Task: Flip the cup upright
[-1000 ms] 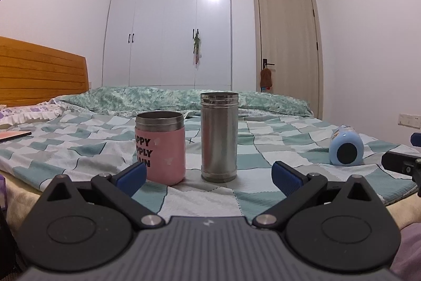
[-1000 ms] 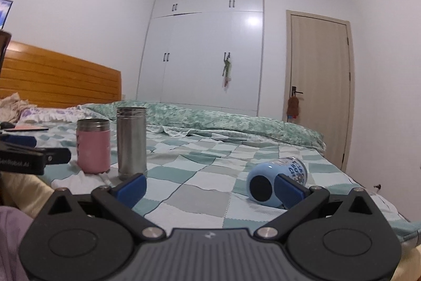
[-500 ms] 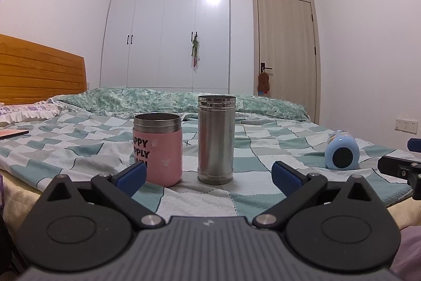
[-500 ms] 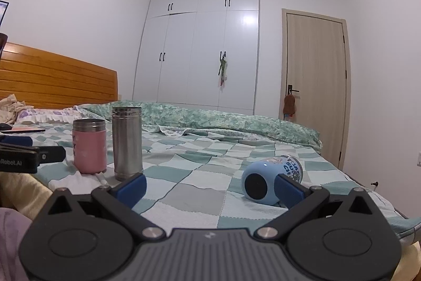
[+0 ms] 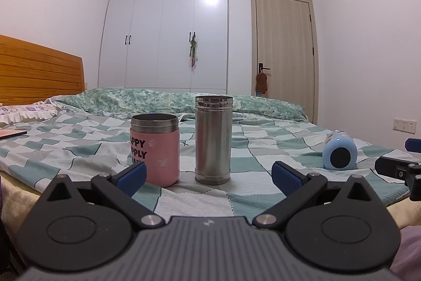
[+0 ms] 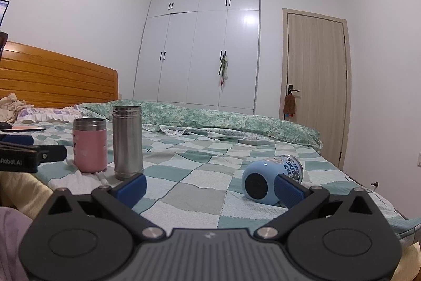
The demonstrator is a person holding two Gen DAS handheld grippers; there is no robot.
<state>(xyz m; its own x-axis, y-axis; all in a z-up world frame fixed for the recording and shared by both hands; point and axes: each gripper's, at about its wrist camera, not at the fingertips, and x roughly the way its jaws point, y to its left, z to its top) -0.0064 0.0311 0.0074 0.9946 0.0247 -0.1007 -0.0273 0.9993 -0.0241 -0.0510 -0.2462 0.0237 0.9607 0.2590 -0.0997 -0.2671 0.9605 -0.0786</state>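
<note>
Right gripper [image 6: 210, 186] sits low at the bed's [image 6: 189, 191] edge, fingers spread wide; I see the blue cup [image 6: 272, 179] on its side just past my right fingertip. Left gripper [image 5: 209, 177] gapes too, facing the pink cup [image 5: 155, 149] and steel flask [image 5: 213, 138].

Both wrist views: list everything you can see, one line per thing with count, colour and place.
blue cup: 1, light blue, lying on its side on the right part of the bed
pink cup: 1, pink with black letters, upright on the bed
steel cup: 1, silver, upright just right of the pink one
bed cover: 1, green and white checks, over the bed
quilt: 1, green pattern, bunched at the far side
headboard: 1, orange wood, left
wardrobe: 1, white, back wall
door: 1, light wood, right of the wardrobe
left hand-held gripper: 1, black with blue pads, open
right hand-held gripper: 1, same, open
</note>
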